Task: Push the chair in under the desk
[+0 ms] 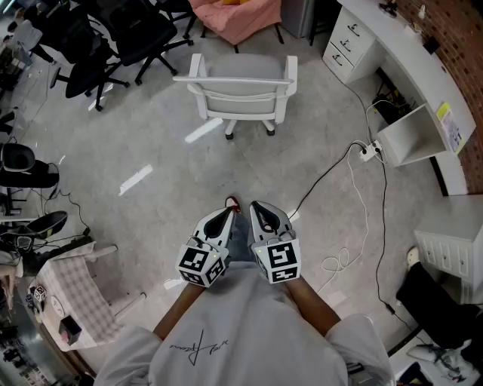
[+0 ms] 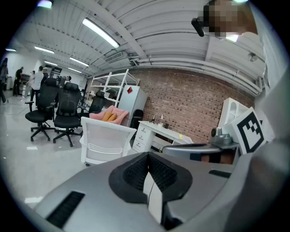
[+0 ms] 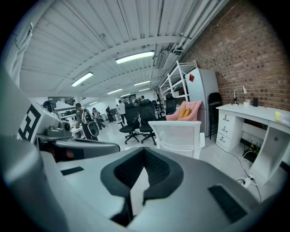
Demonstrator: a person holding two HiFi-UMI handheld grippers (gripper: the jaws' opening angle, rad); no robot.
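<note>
While you stand on the grey floor (image 1: pixel 151 158) with both grippers held low in front of you, the scene reads like this from your left.

Far left: a cluster of black office chairs (image 1: pixel 113 38). Nearer you there is a seat draped in checked cloth (image 1: pixel 75 294).

Left gripper (image 1: pixel 224 217): clenched, jaws pressed together, nothing between them. Its own view shows the left gripper (image 2: pixel 148 170) with its pads meeting and nothing caught in the seam. It tips slightly downward.

White chair (image 1: pixel 240 90): it stands on open floor ahead of you, with its backrest turned your way. It is well apart from both grippers and untouched. A pink bundle (image 1: pixel 238 19) lies just beyond it. Each gripper view shows the same chair ahead, white chair (image 2: pixel 106 142) from the left and white chair (image 3: pixel 179 136) from the right.

Right gripper (image 1: pixel 262 213): just beside the left one, also clenched and empty. In its own view the right gripper (image 3: pixel 141 163) holds nothing.

Right side: a black cable (image 1: pixel 332 173) crosses the floor to a white power strip (image 1: pixel 370 151). The white table (image 1: pixel 407 64) runs along the brick wall (image 1: pixel 460 45), with a drawer unit (image 1: pixel 349 41) at its far end. The chair sits well apart from the table, not under it.
</note>
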